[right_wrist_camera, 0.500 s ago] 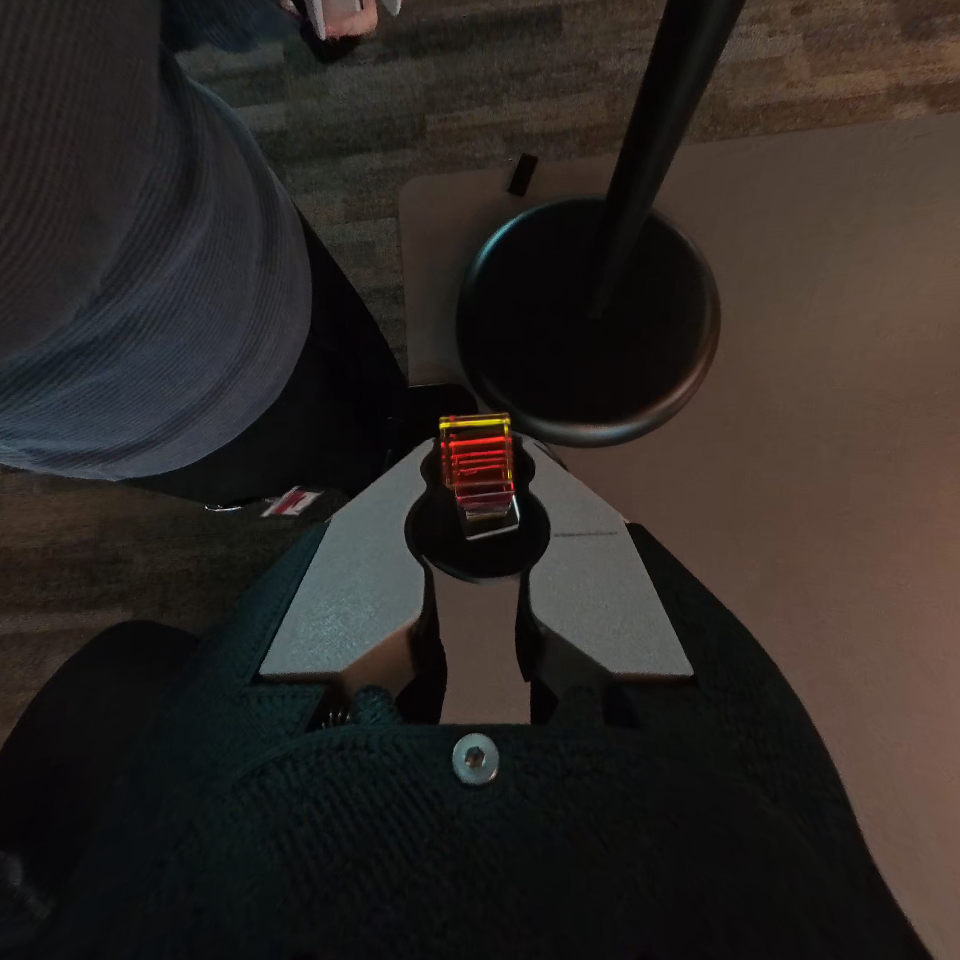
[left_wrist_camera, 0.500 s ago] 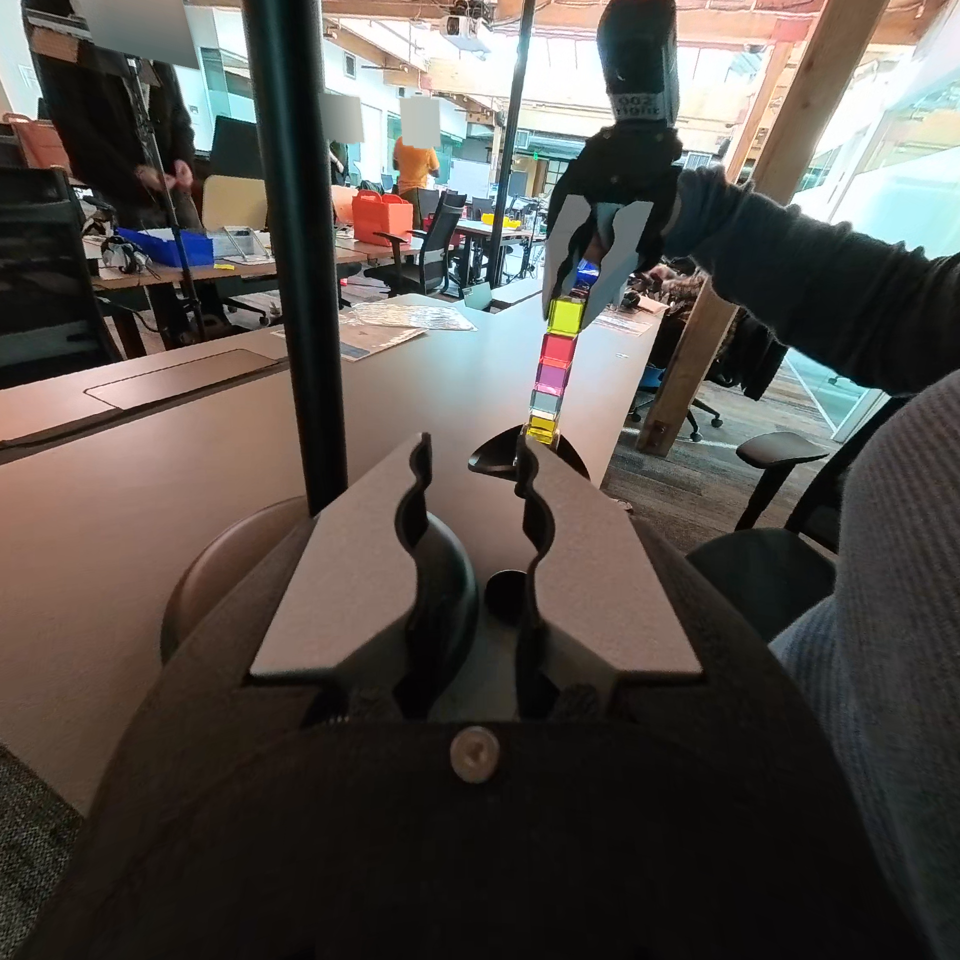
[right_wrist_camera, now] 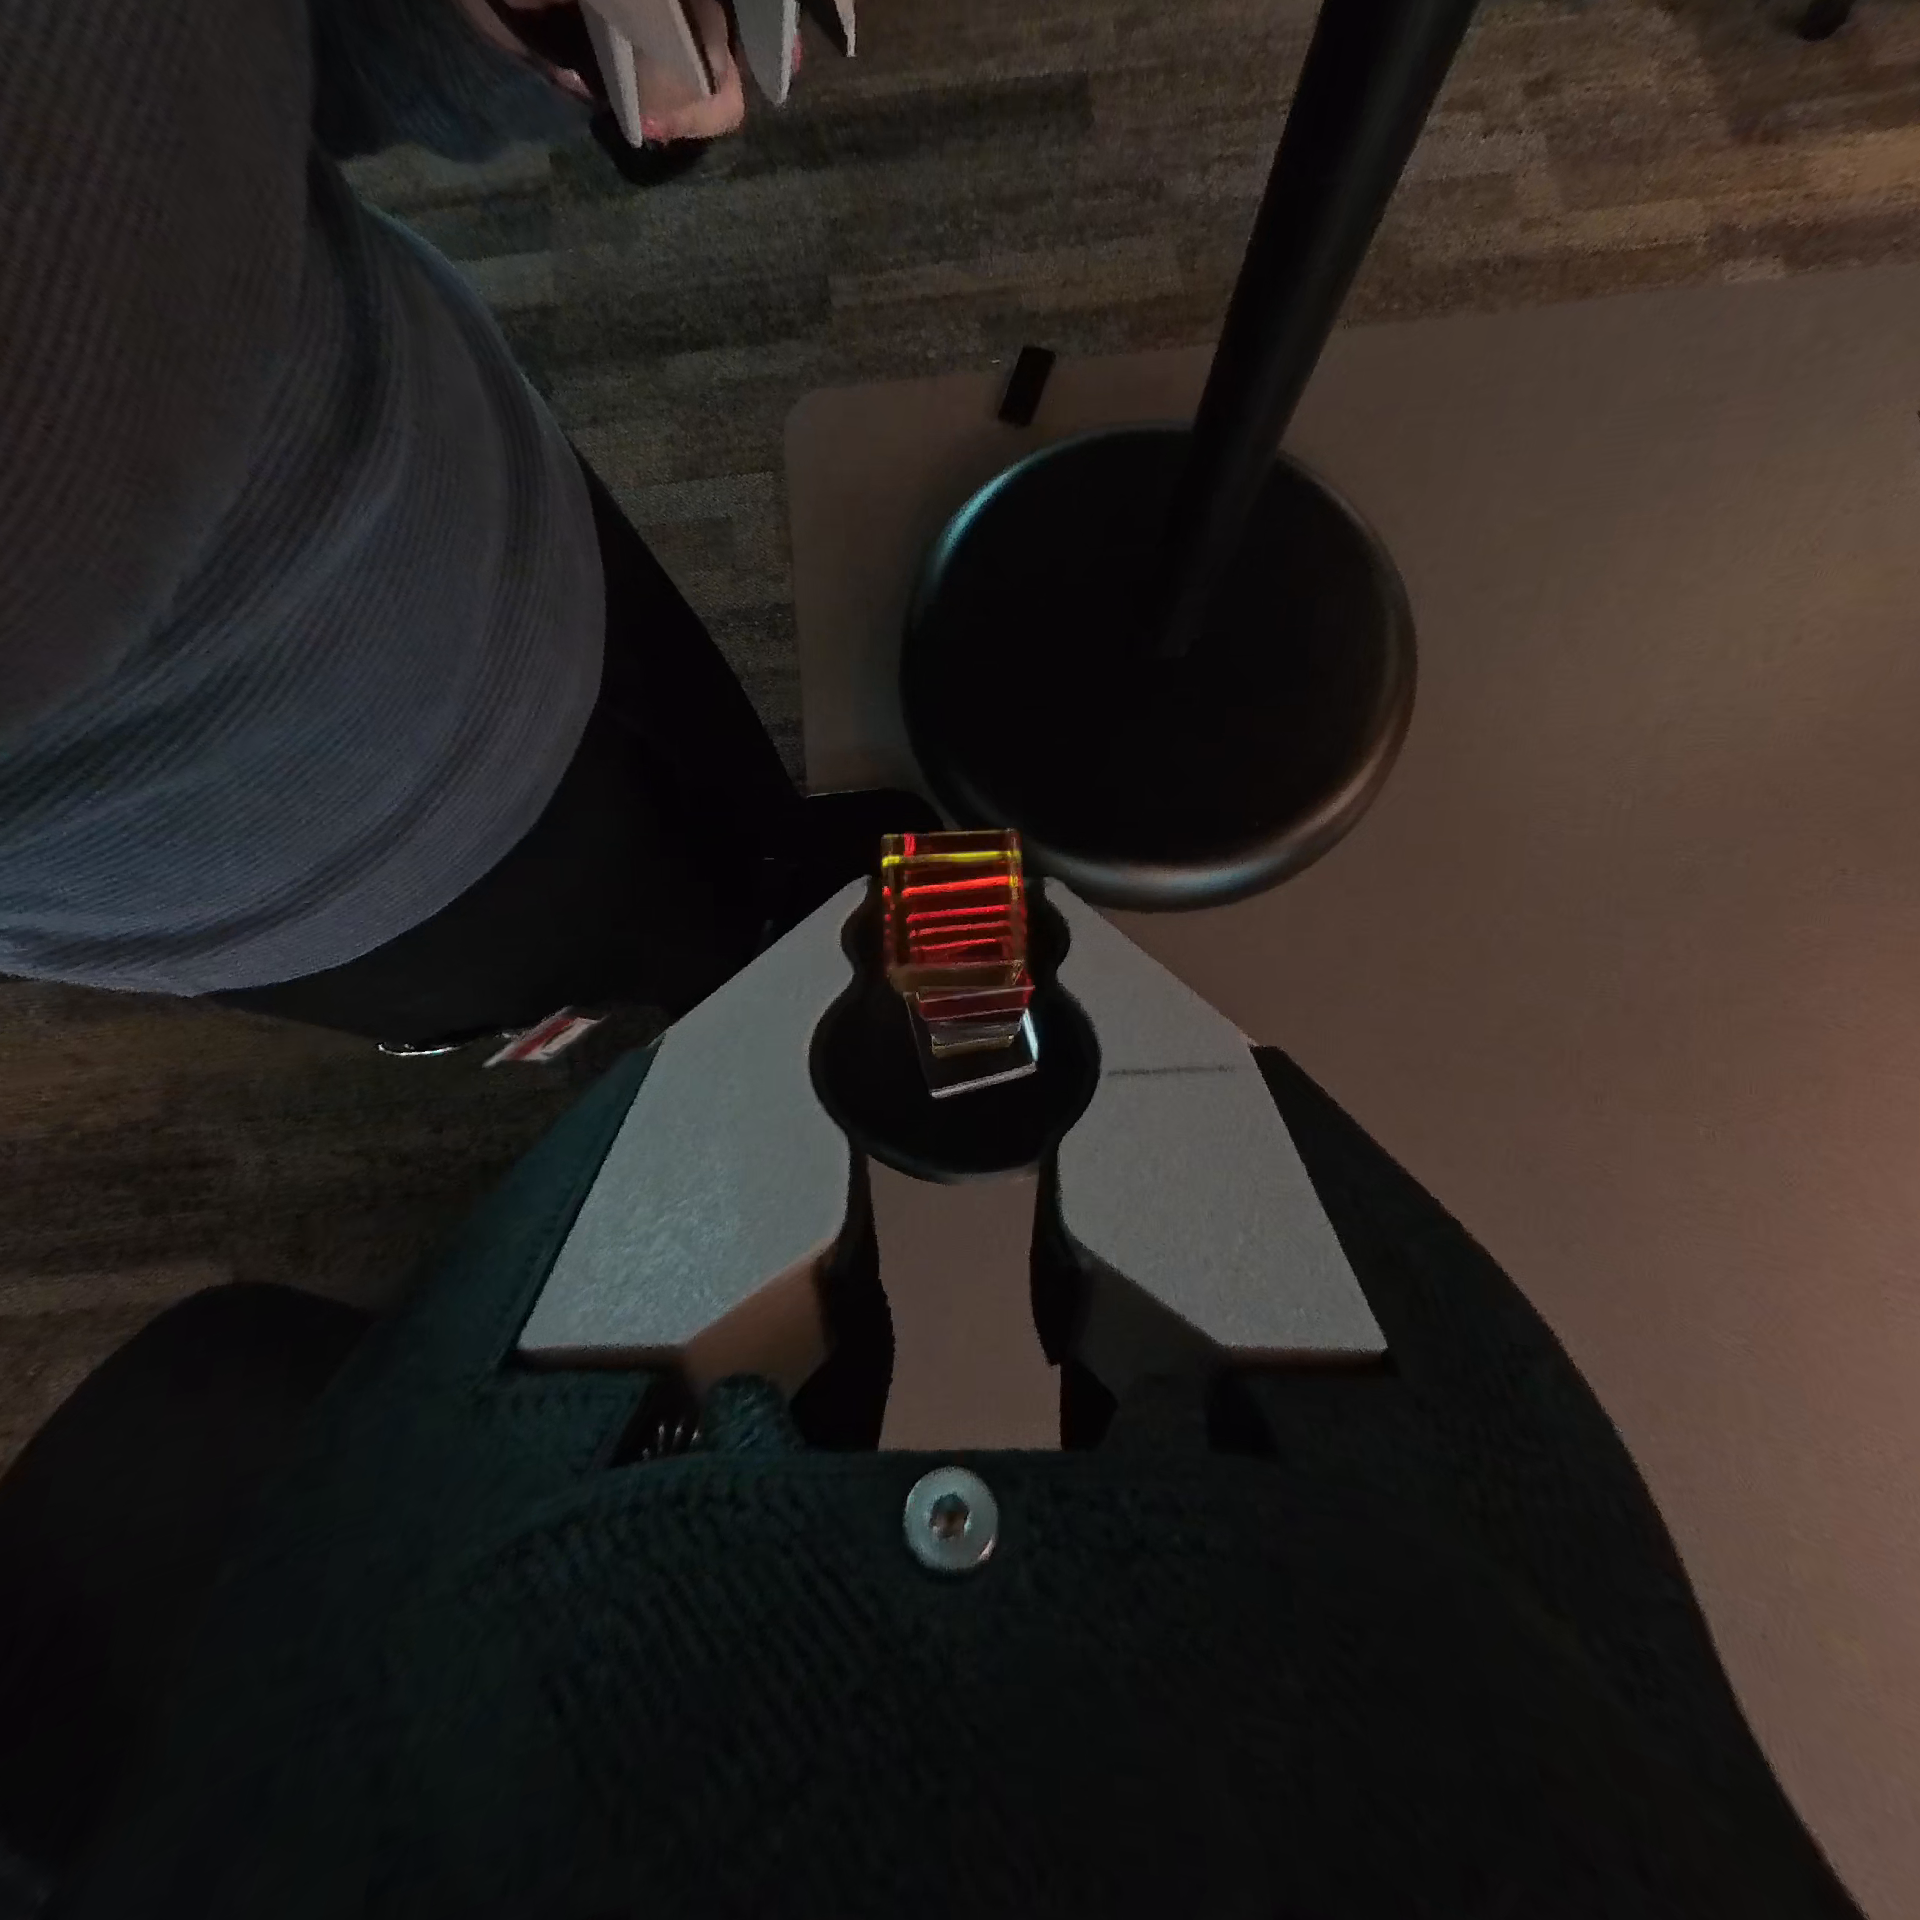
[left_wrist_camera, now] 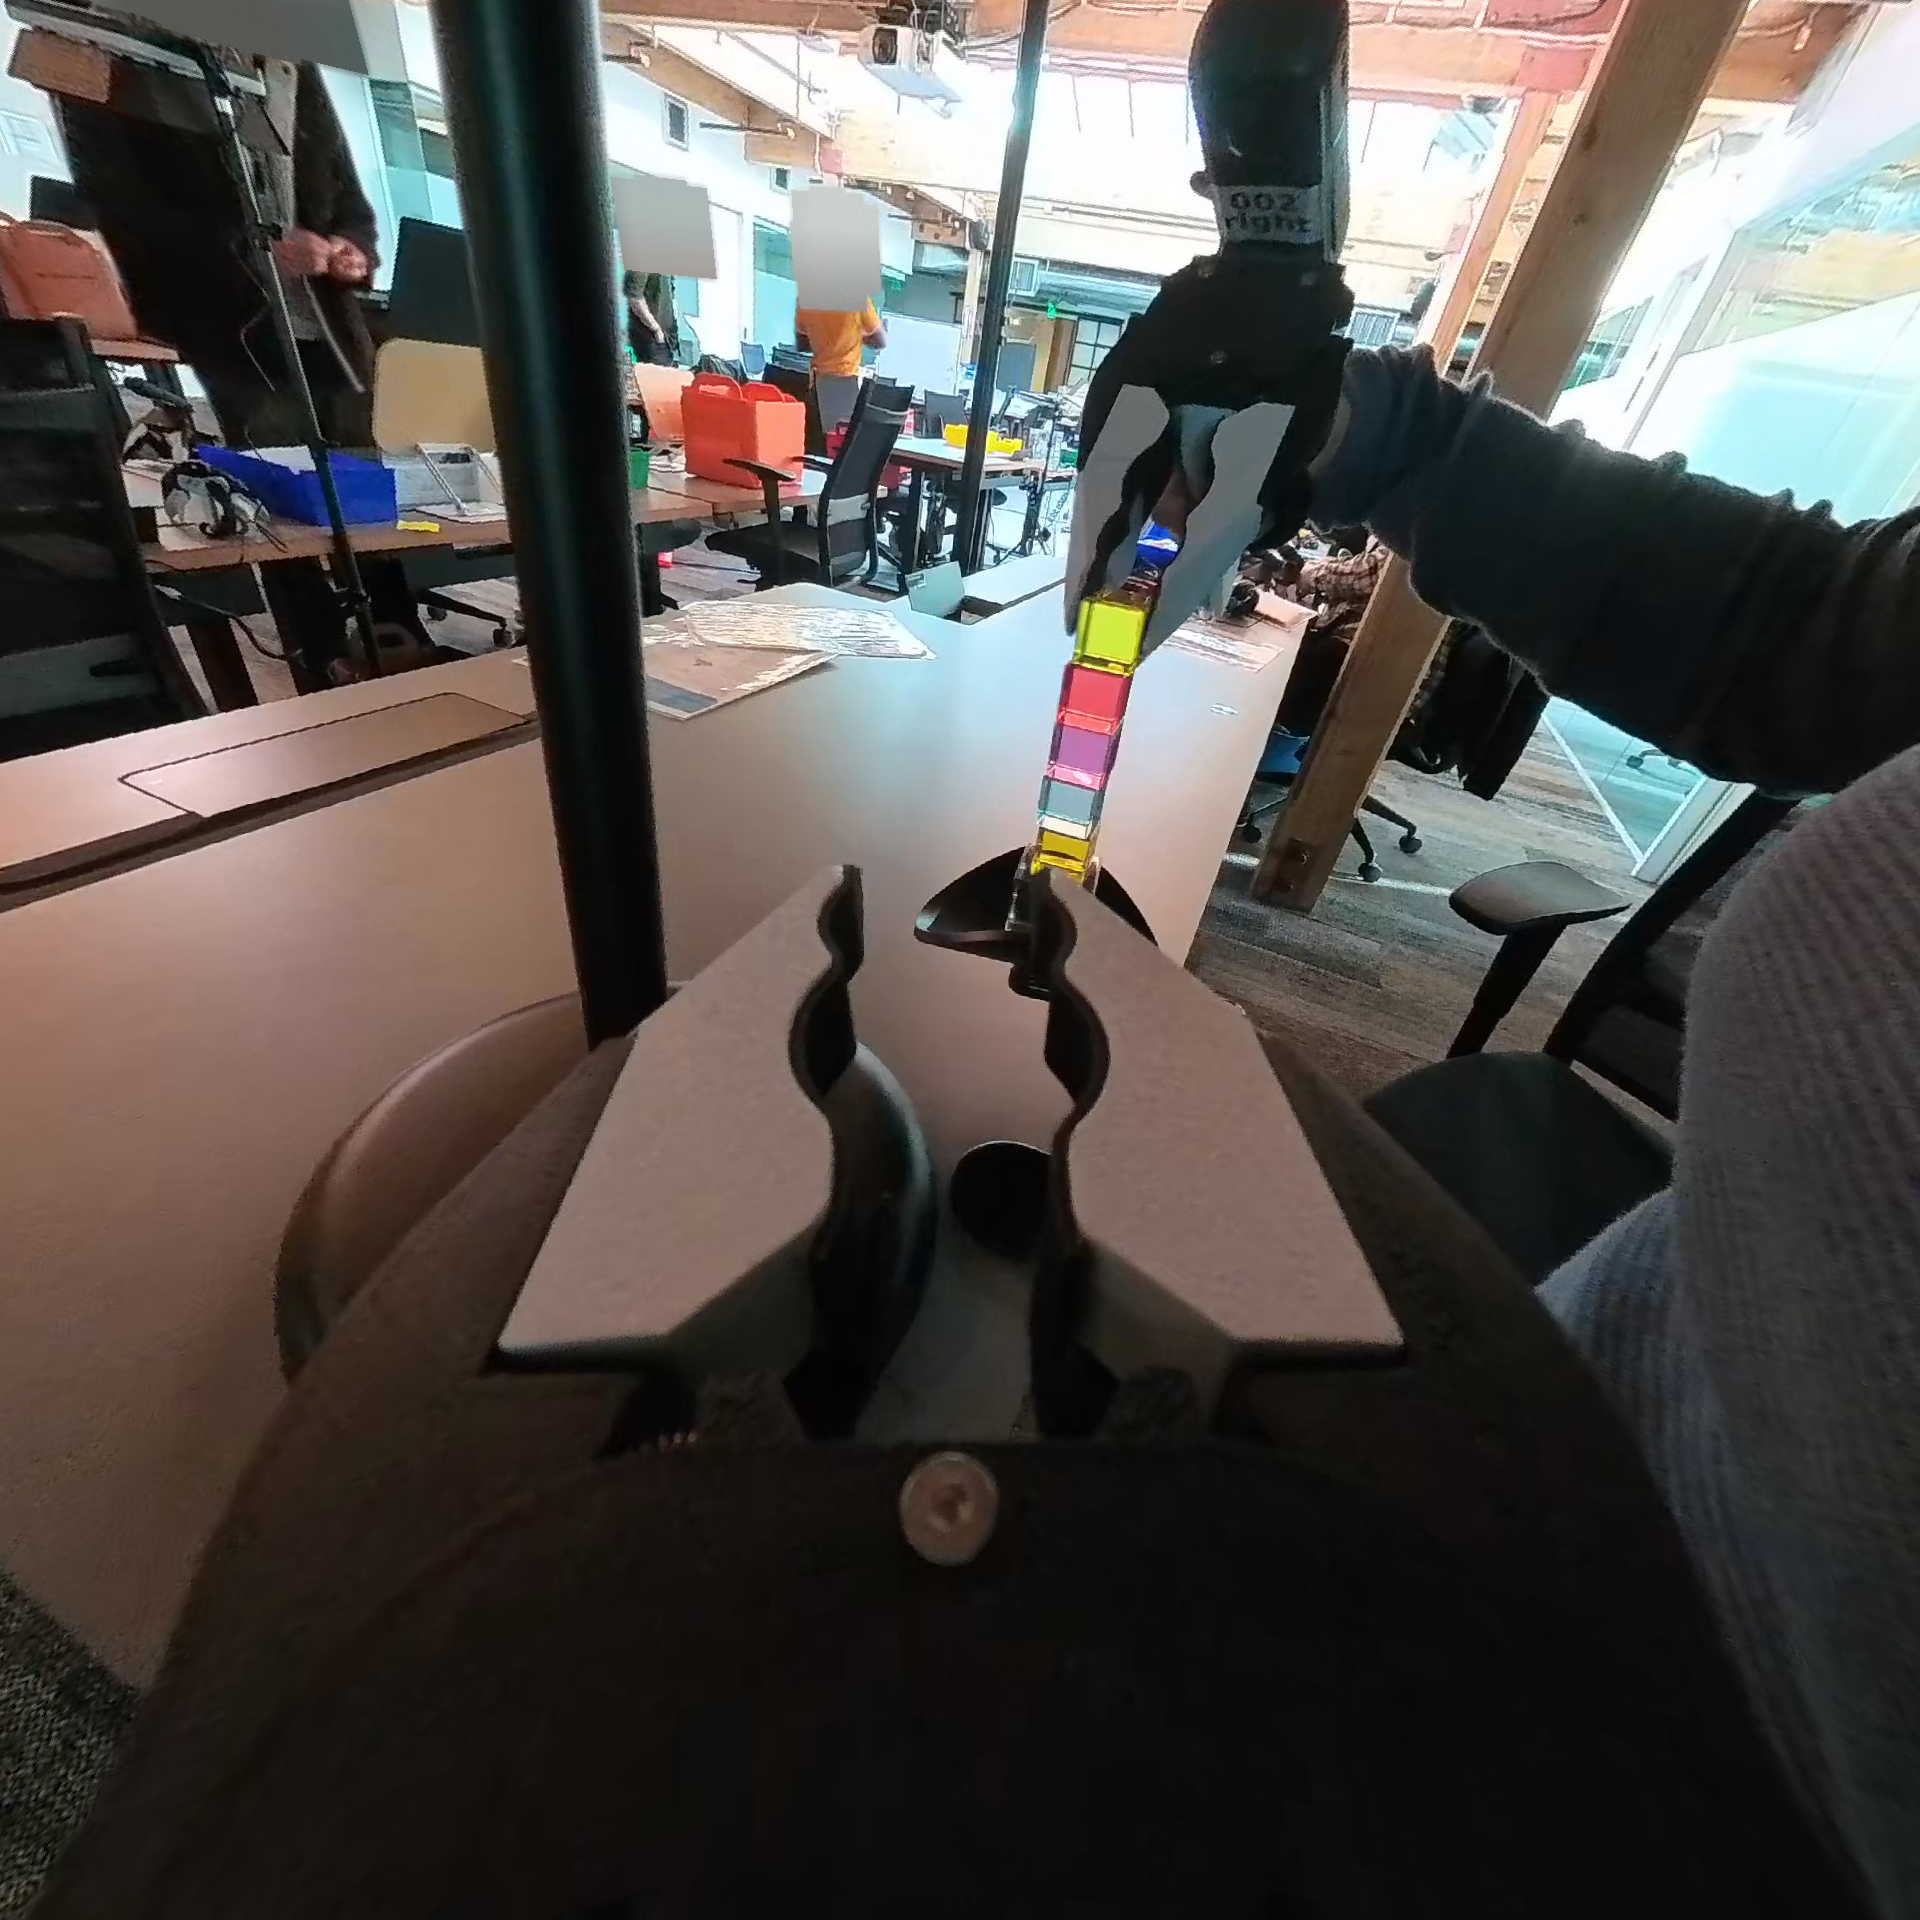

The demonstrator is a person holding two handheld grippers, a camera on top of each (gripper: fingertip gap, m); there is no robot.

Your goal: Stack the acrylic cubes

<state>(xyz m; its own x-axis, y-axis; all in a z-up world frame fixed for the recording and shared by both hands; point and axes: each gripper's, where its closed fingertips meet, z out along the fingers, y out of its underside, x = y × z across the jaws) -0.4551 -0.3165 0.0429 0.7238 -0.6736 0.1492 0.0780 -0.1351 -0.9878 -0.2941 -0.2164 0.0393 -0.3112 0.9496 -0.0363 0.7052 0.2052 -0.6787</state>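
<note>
Smooth tan table (left_wrist_camera: 312, 987): right fingers (right_wrist_camera: 1091, 997) clamp glossy yellow cube (right_wrist_camera: 951, 904) topping stack; left fingers (left_wrist_camera: 727, 1091) gape.

cubes (left_wrist_camera: 1099, 681): glossy clear plastic | table (left_wrist_camera: 312, 935): smooth matt | post (left_wrist_camera: 540, 499): black metal

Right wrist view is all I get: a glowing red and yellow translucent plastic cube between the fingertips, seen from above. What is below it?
Observer: The left wrist view shows from the side a tall tower of translucent plastic cubes: yellow on top, then red, purple, pale grey-blue, yellow.
Reviewer: Which cube is gripped?
Observer: Only the top yellow cube; the right gripper points straight down with a fingertip against each side of it.
Reviewer: And the left gripper?
Observer: The left gripper sits low near the tower's foot, jaws apart, with nothing between them.
</note>
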